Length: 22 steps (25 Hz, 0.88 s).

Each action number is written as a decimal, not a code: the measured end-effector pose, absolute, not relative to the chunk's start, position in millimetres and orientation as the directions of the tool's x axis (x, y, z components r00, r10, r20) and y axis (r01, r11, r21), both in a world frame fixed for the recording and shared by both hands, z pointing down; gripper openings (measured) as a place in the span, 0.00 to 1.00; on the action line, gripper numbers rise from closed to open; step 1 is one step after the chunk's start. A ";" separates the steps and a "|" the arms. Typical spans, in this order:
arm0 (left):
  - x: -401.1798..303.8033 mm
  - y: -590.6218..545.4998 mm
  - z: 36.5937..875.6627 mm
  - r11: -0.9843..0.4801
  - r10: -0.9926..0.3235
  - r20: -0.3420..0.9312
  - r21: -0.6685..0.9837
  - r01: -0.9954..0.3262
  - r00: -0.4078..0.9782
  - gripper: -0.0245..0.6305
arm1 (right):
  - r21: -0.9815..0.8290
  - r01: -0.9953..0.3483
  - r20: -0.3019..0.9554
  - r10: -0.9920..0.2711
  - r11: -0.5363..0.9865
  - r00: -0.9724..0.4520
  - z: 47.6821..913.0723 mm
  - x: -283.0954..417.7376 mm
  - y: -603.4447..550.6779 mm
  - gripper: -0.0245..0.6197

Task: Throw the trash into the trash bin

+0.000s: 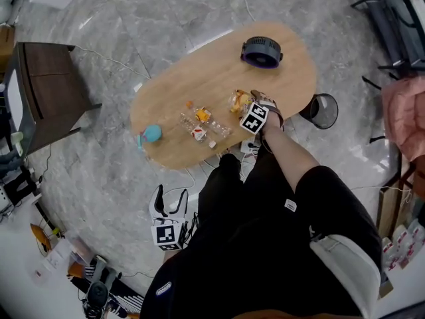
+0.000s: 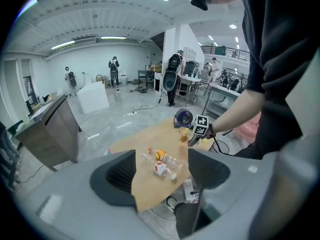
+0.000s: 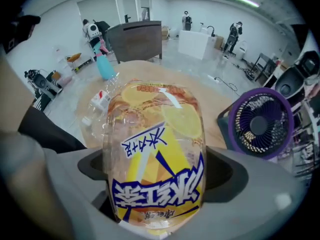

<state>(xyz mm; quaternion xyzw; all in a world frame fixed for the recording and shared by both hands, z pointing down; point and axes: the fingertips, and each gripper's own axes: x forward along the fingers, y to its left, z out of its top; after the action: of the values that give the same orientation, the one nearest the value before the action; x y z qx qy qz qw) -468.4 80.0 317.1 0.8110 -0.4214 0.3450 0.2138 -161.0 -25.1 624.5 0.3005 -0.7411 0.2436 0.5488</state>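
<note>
Right claw (image 3: 159, 176) clamps the bottle (image 3: 157, 134) over the surface (image 1: 199, 78), likely ready for the bin (image 1: 323, 111) off to its right, while left claw (image 2: 161, 171) hangs wide, empty, apparently unneeded.

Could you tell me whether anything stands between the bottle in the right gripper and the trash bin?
Nothing visible does. The right gripper holds the yellow-labelled bottle over the table, and the trash bin stands on the floor just past the table's edge on that side. The purple fan sits farther back, off that line.
</note>
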 end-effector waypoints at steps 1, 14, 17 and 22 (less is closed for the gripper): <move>-462.0 76.1 314.9 -0.567 -0.536 0.734 0.053 -0.822 0.418 0.55 | -0.029 -0.724 0.956 -0.193 0.689 -0.223 615.5 -156.0 -22.8 0.92; -313.1 47.8 287.5 -0.768 -0.449 0.681 0.036 -0.640 0.578 0.55 | 0.038 -0.845 0.874 -0.427 0.533 -0.230 489.6 -25.3 12.5 0.92; -273.1 48.4 279.1 -0.804 -0.427 0.666 0.030 -0.594 0.612 0.55 | 0.048 -0.854 0.854 -0.465 0.518 -0.233 459.0 2.0 27.0 0.92; -196.0 32.7 268.6 -0.858 -0.404 0.611 0.004 -0.513 0.681 0.55 | 0.086 -0.881 0.831 -0.522 0.465 -0.194 421.1 70.5 38.0 0.92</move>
<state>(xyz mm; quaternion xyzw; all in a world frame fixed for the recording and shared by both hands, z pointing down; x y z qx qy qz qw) -196.0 32.7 268.6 0.9124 -0.2514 0.3107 0.0879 70.5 38.0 421.1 0.4718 -0.7432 0.2116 0.4246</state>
